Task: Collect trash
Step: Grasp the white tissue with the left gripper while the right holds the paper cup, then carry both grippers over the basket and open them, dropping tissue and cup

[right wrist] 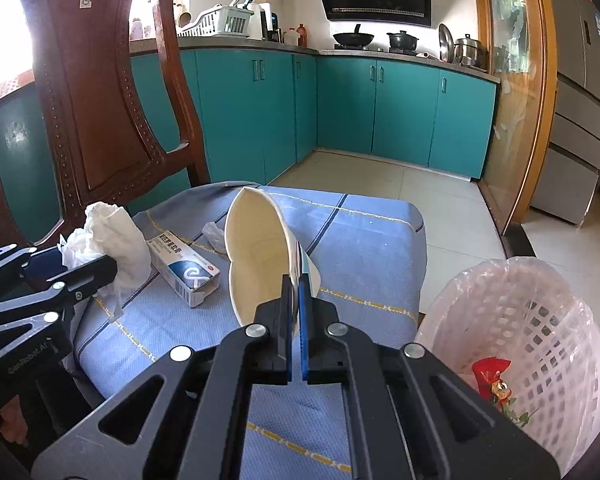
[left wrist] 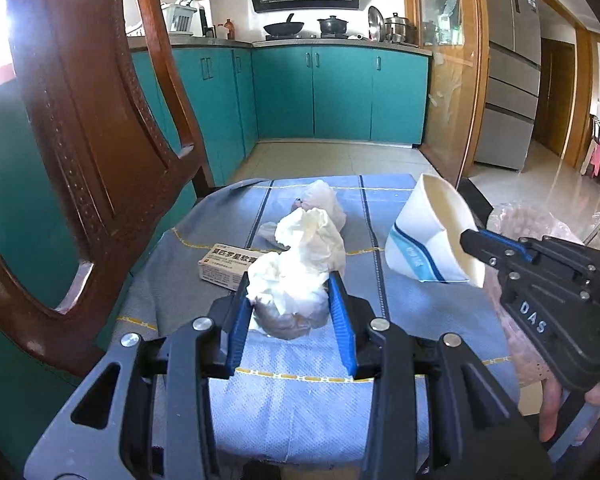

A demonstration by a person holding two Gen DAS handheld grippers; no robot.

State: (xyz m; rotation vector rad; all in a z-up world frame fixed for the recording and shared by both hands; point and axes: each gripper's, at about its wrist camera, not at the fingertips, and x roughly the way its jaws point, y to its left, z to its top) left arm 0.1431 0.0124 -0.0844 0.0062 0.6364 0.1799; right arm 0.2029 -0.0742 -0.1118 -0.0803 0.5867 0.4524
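Note:
My left gripper (left wrist: 291, 284) is shut on a crumpled white tissue wad (left wrist: 300, 264), held just above the blue cloth; it also shows in the right wrist view (right wrist: 108, 236). My right gripper (right wrist: 298, 280) is shut on the rim of a squashed white paper cup (right wrist: 260, 256) with blue stripes, lifted off the cloth; the cup also shows in the left wrist view (left wrist: 432, 232). A small medicine box (right wrist: 184, 268) lies on the cloth between them. A clear plastic wrapper (left wrist: 324, 204) lies behind the tissue. A white lined trash basket (right wrist: 532, 344) stands on the floor at the right.
The blue checked cloth (right wrist: 360, 248) covers a seat or small table. A carved wooden chair back (right wrist: 96, 92) rises at the left. Teal kitchen cabinets (right wrist: 380, 112) stand behind. The basket holds a red wrapper (right wrist: 490, 372). Tiled floor lies to the right.

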